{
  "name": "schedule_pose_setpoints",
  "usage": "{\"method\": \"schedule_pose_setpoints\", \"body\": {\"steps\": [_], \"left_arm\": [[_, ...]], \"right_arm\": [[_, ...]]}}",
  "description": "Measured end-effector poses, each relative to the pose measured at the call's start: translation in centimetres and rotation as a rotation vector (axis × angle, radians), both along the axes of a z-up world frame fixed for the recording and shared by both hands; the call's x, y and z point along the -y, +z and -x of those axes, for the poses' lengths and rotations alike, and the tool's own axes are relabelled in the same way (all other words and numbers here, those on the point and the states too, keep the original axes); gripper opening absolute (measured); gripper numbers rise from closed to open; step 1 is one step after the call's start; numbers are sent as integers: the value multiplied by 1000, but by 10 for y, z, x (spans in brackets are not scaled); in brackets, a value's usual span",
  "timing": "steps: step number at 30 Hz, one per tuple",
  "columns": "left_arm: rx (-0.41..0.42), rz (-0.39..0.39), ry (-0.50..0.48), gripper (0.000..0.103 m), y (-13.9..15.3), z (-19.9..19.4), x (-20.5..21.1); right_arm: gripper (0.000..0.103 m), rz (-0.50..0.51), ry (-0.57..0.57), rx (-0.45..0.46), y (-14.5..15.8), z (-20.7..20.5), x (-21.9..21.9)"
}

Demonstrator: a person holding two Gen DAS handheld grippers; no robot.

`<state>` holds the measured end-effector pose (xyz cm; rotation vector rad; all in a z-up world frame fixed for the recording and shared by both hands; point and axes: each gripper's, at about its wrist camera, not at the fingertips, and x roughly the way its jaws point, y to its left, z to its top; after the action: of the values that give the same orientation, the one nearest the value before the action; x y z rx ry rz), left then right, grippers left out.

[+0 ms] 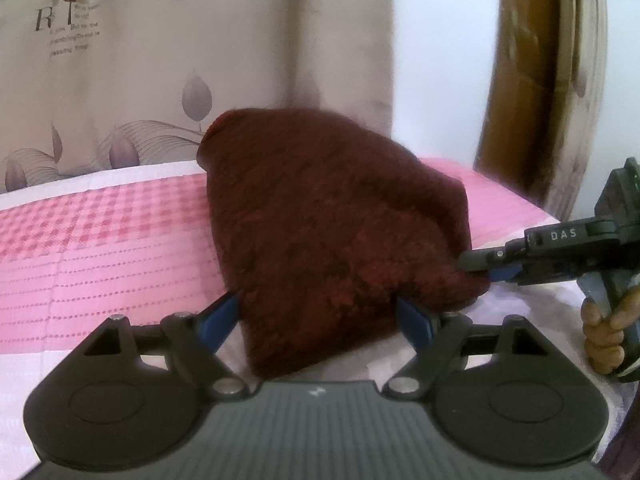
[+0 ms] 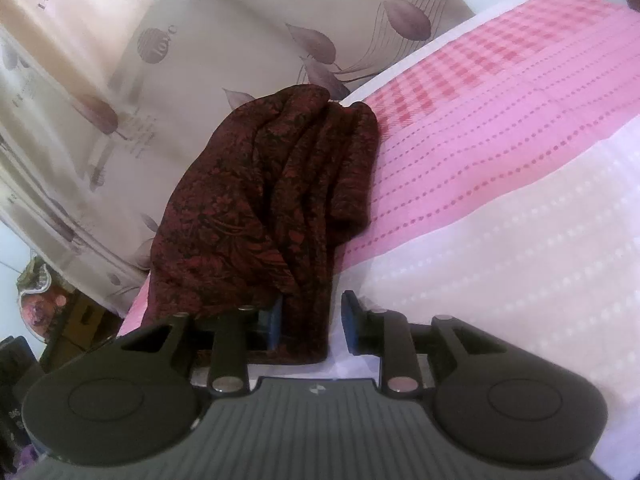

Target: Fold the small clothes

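A dark red patterned garment (image 1: 336,232) lies bunched on a pink and white bed cover (image 1: 100,248). My left gripper (image 1: 318,316) is open, its blue pads on either side of the garment's near edge. My right gripper (image 1: 484,266) comes in from the right in the left wrist view, its tips at the garment's right edge. In the right wrist view the garment (image 2: 272,200) lies in folds, and a strip of it hangs between the open fingers of my right gripper (image 2: 312,324).
A beige curtain with leaf print (image 1: 160,60) hangs behind the bed. A brown wooden frame (image 1: 524,80) stands at the right. The bed cover (image 2: 500,208) stretches out to the right of the garment. Clutter (image 2: 40,300) sits at the left beyond the bed.
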<state>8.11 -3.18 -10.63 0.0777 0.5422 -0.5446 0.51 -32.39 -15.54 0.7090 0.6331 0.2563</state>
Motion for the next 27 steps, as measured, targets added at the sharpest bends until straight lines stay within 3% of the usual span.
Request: {"method": "schedule_pose_setpoints", "body": {"steps": [13,18,22,25,27], "left_arm": [[54,-94,-2,85,10,8,7],[94,-140,-10,85,22,11,8],[136,-166,-22,85,36,12,8],[169,-181,-33,86,47,6,9],[169,-175,-39,94,52,-6,8]], "right_arm": [[38,33,-11,8,2,1,-4],[61,37,-8,39,7,5,-1],[66,23,-9,79,15,11,4],[77,26,-23,112,28,10,7],[88,23,-19,127,37,2,11]]}}
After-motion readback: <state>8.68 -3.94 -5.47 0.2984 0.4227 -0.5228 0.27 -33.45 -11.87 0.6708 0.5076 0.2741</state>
